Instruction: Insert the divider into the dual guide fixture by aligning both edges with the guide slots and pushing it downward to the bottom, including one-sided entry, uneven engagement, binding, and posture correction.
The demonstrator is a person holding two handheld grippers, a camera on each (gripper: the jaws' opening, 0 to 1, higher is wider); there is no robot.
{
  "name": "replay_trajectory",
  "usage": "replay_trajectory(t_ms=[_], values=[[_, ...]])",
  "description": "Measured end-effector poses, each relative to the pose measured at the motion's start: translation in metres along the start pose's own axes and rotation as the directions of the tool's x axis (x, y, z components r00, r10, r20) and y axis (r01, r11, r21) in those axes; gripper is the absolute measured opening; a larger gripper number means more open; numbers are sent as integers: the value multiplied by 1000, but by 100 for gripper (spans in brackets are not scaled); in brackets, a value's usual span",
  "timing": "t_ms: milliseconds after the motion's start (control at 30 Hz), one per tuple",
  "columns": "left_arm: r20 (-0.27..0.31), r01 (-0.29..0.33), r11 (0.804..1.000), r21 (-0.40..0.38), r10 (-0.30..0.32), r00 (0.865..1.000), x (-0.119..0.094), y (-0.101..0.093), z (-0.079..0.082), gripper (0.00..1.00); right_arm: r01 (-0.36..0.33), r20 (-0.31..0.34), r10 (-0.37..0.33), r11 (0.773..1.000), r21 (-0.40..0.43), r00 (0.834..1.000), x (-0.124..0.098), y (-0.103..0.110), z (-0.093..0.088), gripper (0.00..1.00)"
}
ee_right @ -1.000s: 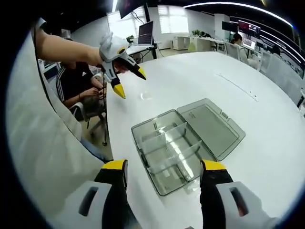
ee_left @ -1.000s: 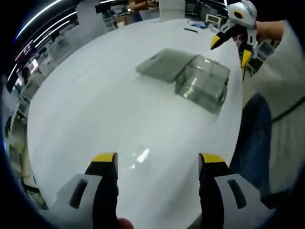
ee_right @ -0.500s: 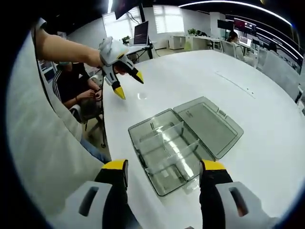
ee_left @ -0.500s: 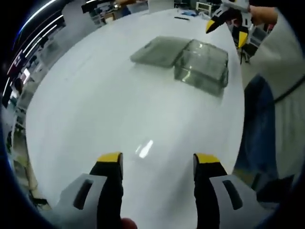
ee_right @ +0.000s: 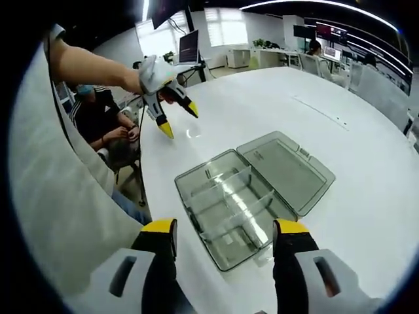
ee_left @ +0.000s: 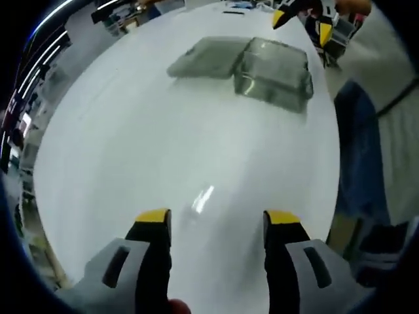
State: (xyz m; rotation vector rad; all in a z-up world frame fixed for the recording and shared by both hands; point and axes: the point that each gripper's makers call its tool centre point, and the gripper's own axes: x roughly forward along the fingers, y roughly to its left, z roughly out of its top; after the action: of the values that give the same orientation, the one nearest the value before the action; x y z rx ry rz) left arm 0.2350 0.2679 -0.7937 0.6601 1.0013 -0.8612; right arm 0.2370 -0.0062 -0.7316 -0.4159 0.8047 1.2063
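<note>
Spreading across both views is a broad white table [ee_right: 366,170], glossy enough to throw back the ceiling lights; in the right gripper view a person's pale sleeve [ee_right: 59,216] covers the left side, the bare forearm reaching out over the table edge; behind it a seated person in a dark striped top [ee_right: 98,121] sits just off the table, with desks and monitors further back; on the table lies a smoky clear plastic box [ee_right: 226,209], open, its base near the table edge and its hinged lid [ee_right: 288,171] laid flat beside it; inside the base stand clear dividers [ee_right: 236,196], one long wall crossed by shorter ones, splitting it into compartments; whether each is seated fully down I cannot tell; in the left gripper view the same box [ee_left: 272,78] sits far up the table with the lid [ee_left: 203,57] flat to its left; the right gripper [ee_right: 221,229] hangs above the near end of the box, yellow-tipped jaws spread and holding nothing; the left gripper [ee_left: 213,219] hovers over bare table, jaws likewise apart and empty; each shows small in the other's view, the left [ee_right: 175,118] beyond the box, the right [ee_left: 301,19] above it, both gaping.
</note>
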Motion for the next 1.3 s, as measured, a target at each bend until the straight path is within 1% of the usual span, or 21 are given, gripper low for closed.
replay_trajectory(t_ms=[233,500,833,1300], values=[[-27,30,997,71,-28,999,6,-1,-2,51,9,-1,-9,1000,15,1000,0,0,-1,56],[-34,56,994,94,-53,998,9,0,-3,48,11,-5,-11,1000,24,1000,0,1,-3,56],[-71,93,984,155,-83,994,13,-2,-13,46,15,-4,-15,999,32,1000,-1,6,-4,56],[-81,135,971,199,-121,989,19,-2,-8,46,27,-4,-27,998,48,1000,-3,10,-8,56]])
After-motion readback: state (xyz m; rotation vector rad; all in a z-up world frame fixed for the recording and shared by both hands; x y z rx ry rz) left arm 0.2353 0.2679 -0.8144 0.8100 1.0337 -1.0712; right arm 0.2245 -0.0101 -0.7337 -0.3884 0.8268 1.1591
